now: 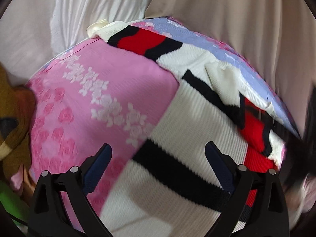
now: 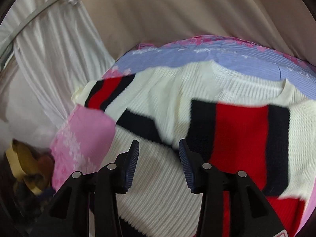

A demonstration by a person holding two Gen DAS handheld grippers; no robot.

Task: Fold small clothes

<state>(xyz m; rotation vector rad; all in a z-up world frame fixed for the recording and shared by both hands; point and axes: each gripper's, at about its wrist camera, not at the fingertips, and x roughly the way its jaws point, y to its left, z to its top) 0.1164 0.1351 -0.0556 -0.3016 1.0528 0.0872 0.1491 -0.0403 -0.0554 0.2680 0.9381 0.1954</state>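
Note:
A small cream knit sweater (image 1: 199, 126) with black and red stripes lies spread on a pink and lilac flowered cloth (image 1: 94, 102). One striped sleeve (image 1: 142, 39) stretches to the far left corner. My left gripper (image 1: 159, 154) is open wide and empty, just above the sweater's lower body. In the right wrist view the sweater (image 2: 197, 98) fills the middle, with a folded striped part (image 2: 241, 142) on the right. My right gripper (image 2: 159, 150) is open and empty above the cream body.
White curtains (image 1: 94, 6) and a beige drape (image 1: 237, 19) hang behind the surface. A brown and yellow bundle (image 1: 13, 114) lies at the left edge, and it also shows in the right wrist view (image 2: 25, 162). A green item (image 1: 9, 203) sits at lower left.

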